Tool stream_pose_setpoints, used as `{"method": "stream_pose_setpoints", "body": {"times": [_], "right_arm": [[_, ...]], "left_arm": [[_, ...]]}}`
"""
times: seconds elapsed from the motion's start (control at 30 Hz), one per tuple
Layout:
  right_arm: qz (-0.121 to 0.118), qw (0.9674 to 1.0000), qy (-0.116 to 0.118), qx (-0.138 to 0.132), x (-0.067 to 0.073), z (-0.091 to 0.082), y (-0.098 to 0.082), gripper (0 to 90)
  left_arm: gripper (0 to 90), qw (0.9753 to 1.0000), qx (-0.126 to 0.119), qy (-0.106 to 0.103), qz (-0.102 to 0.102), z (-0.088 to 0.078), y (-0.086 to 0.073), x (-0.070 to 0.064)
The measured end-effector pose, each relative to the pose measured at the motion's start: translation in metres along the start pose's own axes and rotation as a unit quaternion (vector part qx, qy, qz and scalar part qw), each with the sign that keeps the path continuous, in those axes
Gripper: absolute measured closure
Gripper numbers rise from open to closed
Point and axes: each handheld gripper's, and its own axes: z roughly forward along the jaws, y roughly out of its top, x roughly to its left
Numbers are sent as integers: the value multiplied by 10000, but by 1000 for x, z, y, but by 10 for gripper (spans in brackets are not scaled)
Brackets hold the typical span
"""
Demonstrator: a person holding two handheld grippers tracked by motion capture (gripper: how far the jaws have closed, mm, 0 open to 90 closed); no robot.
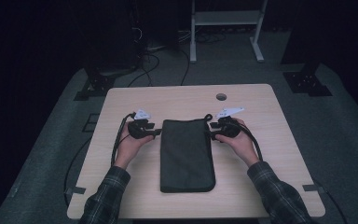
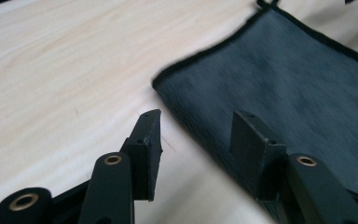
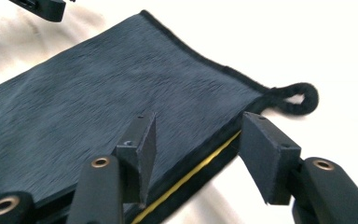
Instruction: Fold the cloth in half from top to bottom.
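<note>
On the surface a dark pouch lies flat between our hands. Our left tongs and right tongs straddle its far side edges, released, nothing clamped yet. We should seat both pads squarely over the hems, then clench together. No writing is readable.

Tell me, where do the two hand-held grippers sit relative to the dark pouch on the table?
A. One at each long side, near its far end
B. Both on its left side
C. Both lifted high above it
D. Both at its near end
A: in the high view the left hand-held gripper is at the left edge of the dark pouch and the right hand-held gripper at its right edge, both near the far end.
</note>
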Motion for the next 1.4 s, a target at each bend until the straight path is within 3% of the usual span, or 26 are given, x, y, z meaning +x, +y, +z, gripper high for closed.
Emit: {"method": "stream_pose_setpoints", "body": {"times": [0.23, 0.5, 0.6, 0.73, 0.87, 1.13, 1.23, 1.33, 1.4], "right_arm": [[287, 9994, -197, 42, -19, 21, 8, 484], [381, 9984, -340, 243, -28, 45, 6, 514], [372, 9985, -353, 208, -29, 49, 4, 535], [198, 9991, -306, 203, -29, 49, 3, 603], [162, 9992, -279, 228, -27, 49, 4, 650], [311, 9989, -165, 305, -25, 48, 5, 798], [375, 9986, -165, 334, -25, 48, 6, 816], [446, 9986, -117, 270, -27, 44, 8, 822], [497, 9986, -61, 158, -28, 39, 11, 824]], "left_arm": [[526, 10000, 1, 55, -81, 22, 8, 13], [536, 9999, 58, 16, -133, 43, 8, 15], [551, 9998, 99, -40, -194, 49, 9, 15], [573, 9995, 293, -58, -64, 57, 7, 12], [613, 9995, 248, -146, -139, 58, 7, 13], [821, 9984, 397, -255, -310, 59, 11, 8], [839, 9982, 474, -221, -307, 56, 13, 7], [843, 9981, 360, -280, -418, 51, 15, 9], [843, 9983, 300, -311, -385, 45, 18, 9]]}}
